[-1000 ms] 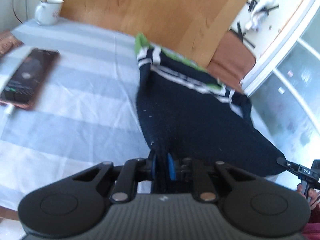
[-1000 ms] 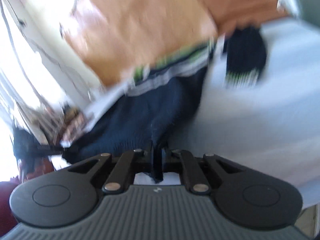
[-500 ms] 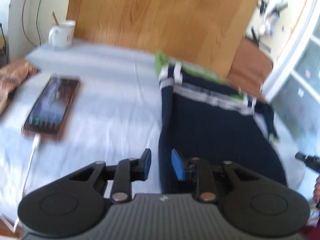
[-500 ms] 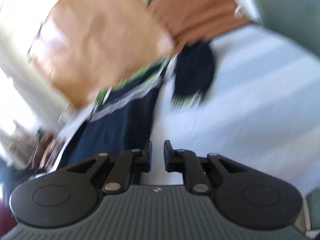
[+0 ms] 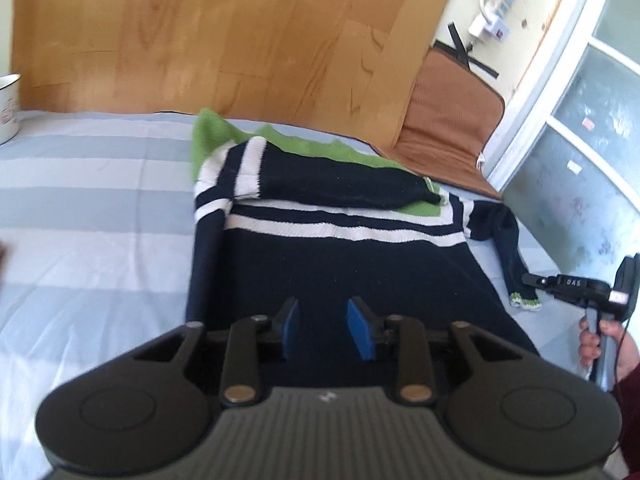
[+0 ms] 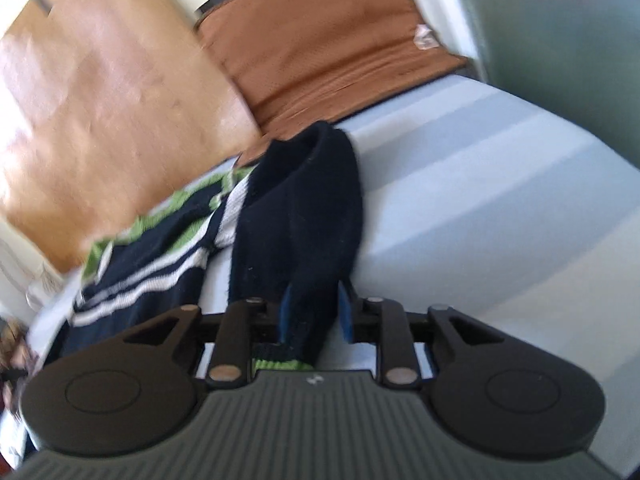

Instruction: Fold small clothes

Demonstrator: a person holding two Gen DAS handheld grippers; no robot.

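A small navy sweater (image 5: 344, 264) with white stripes and green trim lies flat on the striped bed sheet (image 5: 88, 208). One sleeve is folded across its top. My left gripper (image 5: 327, 332) is open and empty, just above the sweater's near hem. The other sleeve (image 6: 296, 224) lies out to the sweater's right. My right gripper (image 6: 314, 312) is open, its blue pads either side of that sleeve near the green cuff (image 6: 280, 363). The right gripper also shows in the left wrist view (image 5: 576, 292), at the sleeve's cuff.
A wooden headboard (image 5: 208, 40) stands behind the bed. A brown cushion (image 5: 444, 116) leans at the far right corner. A white mug (image 5: 8, 108) sits at the far left. A glass door (image 5: 592, 152) is on the right.
Both grippers opened and let go of the sweater's hem. The left one rose and backed off; the right one swung to the outstretched sleeve.
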